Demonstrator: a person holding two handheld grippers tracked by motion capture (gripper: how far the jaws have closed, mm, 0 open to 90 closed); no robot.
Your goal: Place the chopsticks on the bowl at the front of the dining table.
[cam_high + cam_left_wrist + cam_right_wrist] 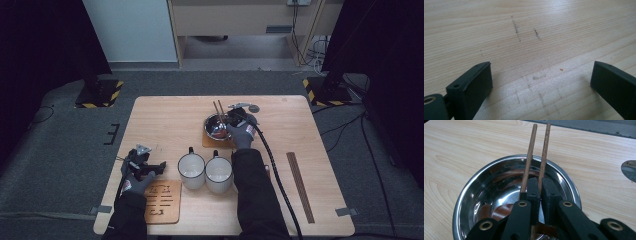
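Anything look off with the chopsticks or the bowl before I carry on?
One thing: the right gripper is shut on just one chopstick; the other chopstick lies outside the jaws, leaning on the rim of the steel bowl. The bowl sits upright on its mat, nothing spilled.

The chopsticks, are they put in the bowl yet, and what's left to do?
Nearly. The steel bowl already sits on its mat, two mugs beside it. The right claw is shut on one of the chopsticks, both leaning over the bowl. Left: letting go. Another pair waits on the table; the left claw is open.
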